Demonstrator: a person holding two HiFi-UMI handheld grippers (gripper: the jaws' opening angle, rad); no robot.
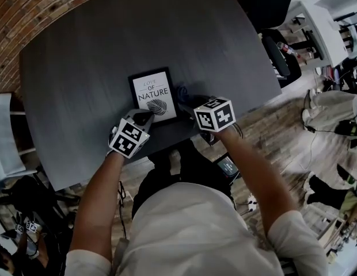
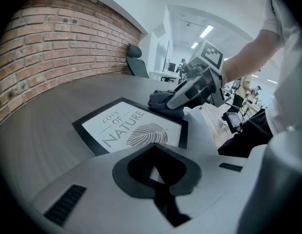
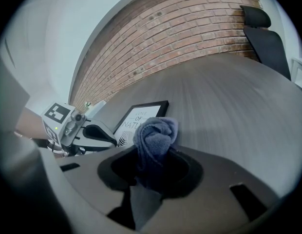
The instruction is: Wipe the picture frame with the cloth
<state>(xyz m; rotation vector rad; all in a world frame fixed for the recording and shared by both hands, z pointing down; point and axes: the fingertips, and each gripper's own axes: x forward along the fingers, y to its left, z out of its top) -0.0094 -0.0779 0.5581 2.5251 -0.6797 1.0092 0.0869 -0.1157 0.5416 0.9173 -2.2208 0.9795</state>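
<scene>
The picture frame (image 1: 154, 95), black-edged with a white "LOVE OF NATURE" leaf print, lies flat on the dark table near its front edge. My left gripper (image 1: 144, 118) is shut with nothing between its jaws, and its tip sits at the frame's near left corner. In the left gripper view the frame (image 2: 131, 128) lies just beyond the closed jaws (image 2: 153, 152). My right gripper (image 1: 193, 103) is shut on a bunched dark blue cloth (image 1: 182, 91) at the frame's right edge. In the right gripper view the cloth (image 3: 155, 138) bulges out of the jaws (image 3: 153, 160), with the frame (image 3: 141, 116) behind it.
The dark grey table (image 1: 80, 68) curves along a brick wall (image 1: 29, 16). Its near edge runs just behind both grippers, above a wooden floor (image 1: 282, 137). A black office chair (image 3: 265, 38) stands at the table's far side. A white shelf (image 1: 6, 131) is at the left.
</scene>
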